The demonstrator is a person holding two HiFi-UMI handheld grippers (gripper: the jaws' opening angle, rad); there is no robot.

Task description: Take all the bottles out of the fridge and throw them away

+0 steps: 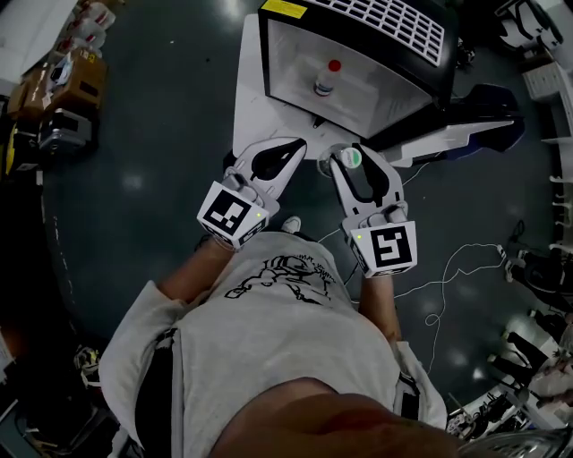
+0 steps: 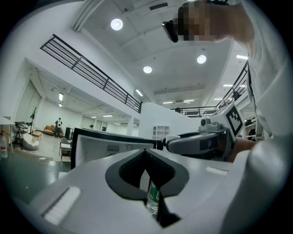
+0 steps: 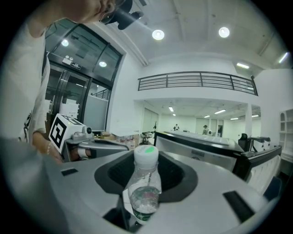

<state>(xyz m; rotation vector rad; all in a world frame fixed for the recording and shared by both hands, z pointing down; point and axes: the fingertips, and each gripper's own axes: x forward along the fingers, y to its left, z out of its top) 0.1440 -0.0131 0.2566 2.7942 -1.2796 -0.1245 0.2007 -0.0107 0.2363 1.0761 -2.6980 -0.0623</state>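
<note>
Nothing legible
I see a yellow sticker (image 1: pixel 285 8) on the fridge (image 1: pixel 390 21) and a shirt print (image 1: pixel 279 275), neither readable.

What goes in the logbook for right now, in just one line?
right tongs: holding green-capped bottle | left tongs: grip unclear | fridge: open, red-capped bottle inside

Showing only a sliver of a green-labelled bottle (image 2: pixel 154 197) through the jaw slit of the left gripper (image 2: pixel 145 154); hiding the clear bottle (image 3: pixel 144 194) base inside the right gripper (image 3: pixel 146 160); cropping the fridge (image 1: pixel 385 85) at the far edge.
</note>
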